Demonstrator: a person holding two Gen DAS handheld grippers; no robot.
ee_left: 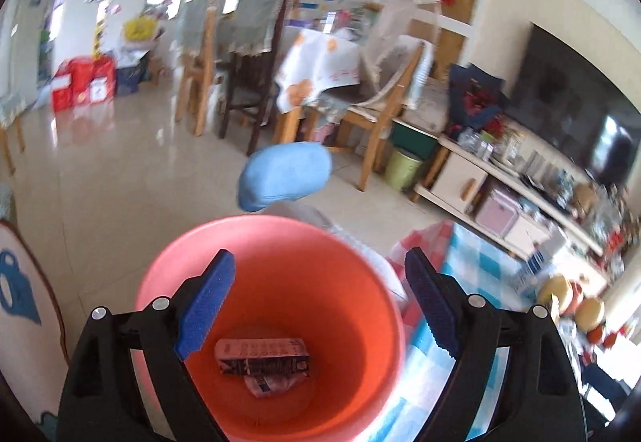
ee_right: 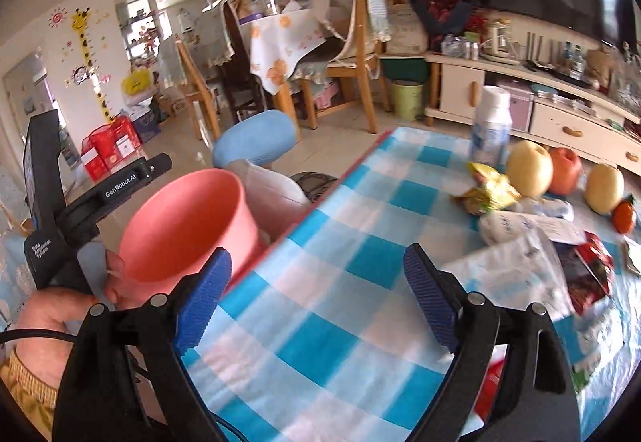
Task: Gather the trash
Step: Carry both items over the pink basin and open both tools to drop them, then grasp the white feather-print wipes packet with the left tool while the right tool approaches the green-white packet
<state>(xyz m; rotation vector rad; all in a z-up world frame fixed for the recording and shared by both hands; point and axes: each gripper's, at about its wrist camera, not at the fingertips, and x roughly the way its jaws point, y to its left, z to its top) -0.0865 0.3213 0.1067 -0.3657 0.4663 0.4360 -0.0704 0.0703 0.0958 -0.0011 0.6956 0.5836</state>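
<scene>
A pink bin (ee_left: 340, 242) stands on the floor beside the table; a flattened carton (ee_left: 262, 356) and a crumpled wrapper (ee_left: 270, 384) lie inside it. My left gripper (ee_left: 318, 306) is open and empty right above the bin's mouth. In the right wrist view the bin (ee_right: 188, 226) is at the left, by the table edge. My right gripper (ee_right: 318, 300) is open and empty over the blue checked tablecloth (ee_right: 340, 322). Trash lies on the table at the right: a yellow wrapper (ee_right: 490, 189), crumpled white paper (ee_right: 504, 226), a white plastic bag (ee_right: 517, 274), and a red-and-black packet (ee_right: 589, 274).
A white bottle (ee_right: 490, 125), two pears (ee_right: 529, 167), an orange fruit (ee_right: 565, 169) and a small tangerine (ee_right: 625, 215) are on the table. A blue stool (ee_right: 256, 141) stands past the bin. Chairs, a green bin (ee_right: 406, 99) and a TV cabinet (ee_right: 541, 105) lie beyond.
</scene>
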